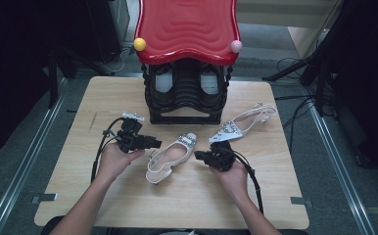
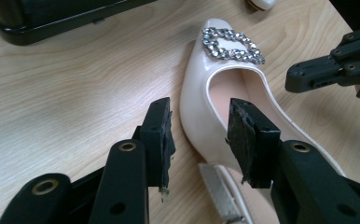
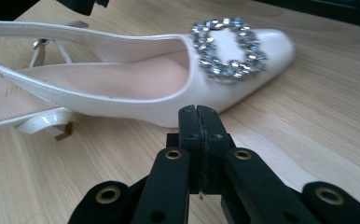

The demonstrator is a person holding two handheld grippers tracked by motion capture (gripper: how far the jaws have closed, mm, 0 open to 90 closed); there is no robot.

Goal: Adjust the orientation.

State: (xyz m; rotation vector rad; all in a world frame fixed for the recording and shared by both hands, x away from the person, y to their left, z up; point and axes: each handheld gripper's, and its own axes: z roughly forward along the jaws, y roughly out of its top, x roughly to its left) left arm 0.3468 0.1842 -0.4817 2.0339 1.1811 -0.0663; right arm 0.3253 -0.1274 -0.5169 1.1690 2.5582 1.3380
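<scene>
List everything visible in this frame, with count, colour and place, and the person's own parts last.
near shoe: 1, pale pink with a rhinestone buckle, table centre, between the grippers.
far shoe: 1, pale slingback with stones, right of the rack.
rack: 1, black, back of the table, a shoe on each side inside.
red top: 1, wavy, on the rack.
balls: 2, yellow and pink, at the red top's front corners.
table: 1, light wood.
left gripper: black, fingers open astride the near shoe's side wall.
right gripper: black, shut, empty, beside the near shoe.
hands: 2, left, right.
</scene>
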